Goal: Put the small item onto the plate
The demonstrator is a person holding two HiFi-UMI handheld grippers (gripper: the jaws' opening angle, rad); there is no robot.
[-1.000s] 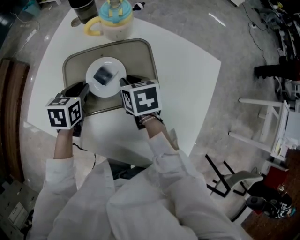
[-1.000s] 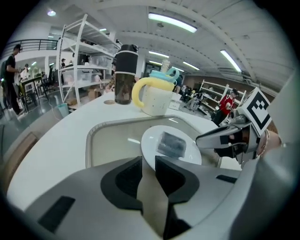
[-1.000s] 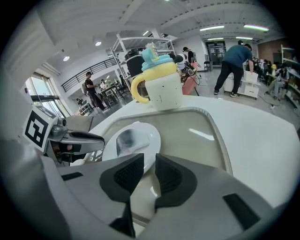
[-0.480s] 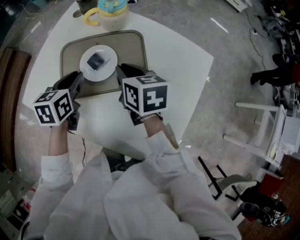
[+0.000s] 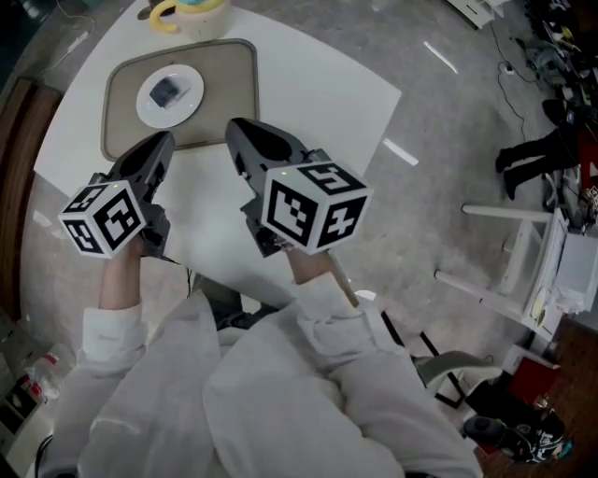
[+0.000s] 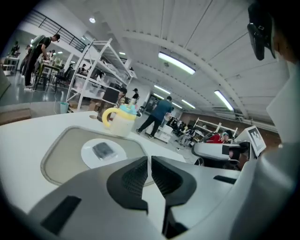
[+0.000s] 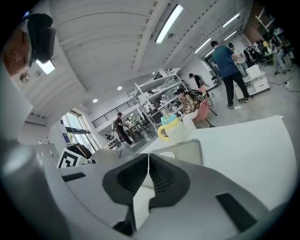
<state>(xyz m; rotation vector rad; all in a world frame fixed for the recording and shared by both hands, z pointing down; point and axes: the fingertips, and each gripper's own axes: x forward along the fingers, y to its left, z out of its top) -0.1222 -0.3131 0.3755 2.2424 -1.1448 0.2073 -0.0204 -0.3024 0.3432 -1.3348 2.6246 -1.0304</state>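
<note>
The small dark item (image 5: 165, 91) lies on the white plate (image 5: 149, 105), which sits in the beige tray (image 5: 234, 93) at the far left of the white table (image 5: 308, 103). My left gripper (image 5: 166, 140) hovers just short of the tray's near edge, jaws shut and empty. My right gripper (image 5: 234, 126) is raised beside the tray's near right corner, jaws together with nothing between them. The left gripper view looks over its closed jaws (image 6: 149, 161) at the item (image 6: 104, 150) on the plate (image 6: 89, 152). In the right gripper view the shut jaws (image 7: 148, 157) cover most of the tray (image 7: 190, 152).
A cream mug with a yellow handle (image 5: 182, 9) stands behind the tray, also seen as the mug (image 6: 121, 123) and the mug (image 7: 169, 127). The table's right edge drops to grey floor with white frames (image 5: 523, 243). People and shelving (image 6: 98, 75) fill the background.
Both grippers have drawn back from the plate toward the person and risen. The right jaws have closed. The dark item stays on the plate.
</note>
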